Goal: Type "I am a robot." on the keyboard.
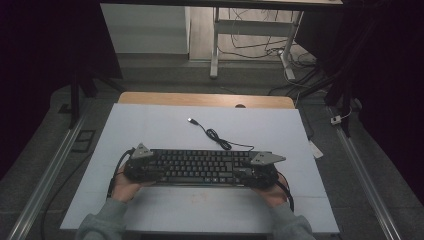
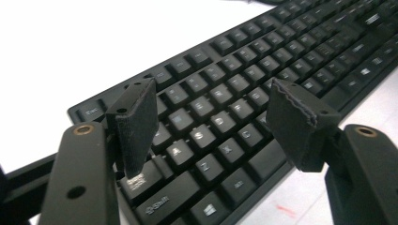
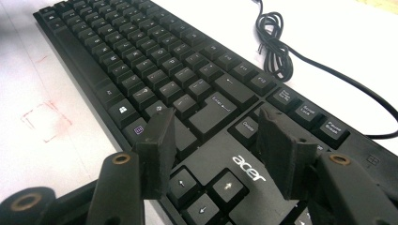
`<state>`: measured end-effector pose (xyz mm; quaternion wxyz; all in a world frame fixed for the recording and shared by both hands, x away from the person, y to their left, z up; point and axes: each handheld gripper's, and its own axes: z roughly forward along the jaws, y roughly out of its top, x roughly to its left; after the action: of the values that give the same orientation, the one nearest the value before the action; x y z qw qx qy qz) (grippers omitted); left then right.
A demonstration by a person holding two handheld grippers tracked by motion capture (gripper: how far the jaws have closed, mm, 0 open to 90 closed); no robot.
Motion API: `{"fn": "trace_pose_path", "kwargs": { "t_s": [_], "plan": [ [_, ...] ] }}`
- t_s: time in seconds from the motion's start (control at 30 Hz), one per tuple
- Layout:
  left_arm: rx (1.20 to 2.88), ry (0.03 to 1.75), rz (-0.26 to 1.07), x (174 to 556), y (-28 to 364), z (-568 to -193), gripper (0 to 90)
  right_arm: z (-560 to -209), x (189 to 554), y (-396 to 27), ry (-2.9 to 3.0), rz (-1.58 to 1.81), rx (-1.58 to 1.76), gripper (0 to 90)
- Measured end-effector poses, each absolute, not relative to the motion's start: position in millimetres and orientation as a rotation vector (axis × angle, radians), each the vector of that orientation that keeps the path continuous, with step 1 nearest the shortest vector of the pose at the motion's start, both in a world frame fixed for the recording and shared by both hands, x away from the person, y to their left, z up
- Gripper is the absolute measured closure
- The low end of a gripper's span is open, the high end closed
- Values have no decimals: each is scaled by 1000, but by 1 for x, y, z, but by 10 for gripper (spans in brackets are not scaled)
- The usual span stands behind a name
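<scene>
A black Acer keyboard point(image 1: 197, 167) lies lengthwise across the near half of the white tabletop point(image 1: 150, 125). Its coiled cable point(image 1: 216, 135) runs back to a loose USB plug point(image 1: 191, 120). My left gripper point(image 1: 145, 171) hovers over the keyboard's left end. In the left gripper view its jaws point(image 2: 211, 108) stand open above the letter keys point(image 2: 202, 136), with nothing between the pads. My right gripper point(image 1: 252, 175) is at the right end. Its open jaws point(image 3: 213, 126) straddle the arrow keys and logo area point(image 3: 248, 168), gripping nothing. The cable point(image 3: 277, 51) lies beyond.
A faint red square point(image 3: 44, 119) is drawn on the tabletop in front of the keyboard. A wooden strip point(image 1: 200, 99) edges the far side, with desk legs point(image 1: 215, 45) and floor cables behind. Metal rails point(image 1: 45, 175) run along both sides of the table.
</scene>
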<state>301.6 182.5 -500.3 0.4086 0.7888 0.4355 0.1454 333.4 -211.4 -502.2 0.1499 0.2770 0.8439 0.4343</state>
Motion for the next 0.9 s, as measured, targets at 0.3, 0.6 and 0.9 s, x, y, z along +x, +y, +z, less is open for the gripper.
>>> {"fn": "trace_pose_path", "kwargs": {
  "t_s": [0.3,0.6,0.9],
  "plan": [
    [1957,1087,295,300,175,-498,367,-502,335,-213,2424,1246,794,476],
    [1973,1042,274,297,165,-498,447,-503,335,-211,2431,1230,790,476],
    [2005,991,265,293,154,-500,704,-504,336,-211,2439,1213,792,476]
  ]
}}
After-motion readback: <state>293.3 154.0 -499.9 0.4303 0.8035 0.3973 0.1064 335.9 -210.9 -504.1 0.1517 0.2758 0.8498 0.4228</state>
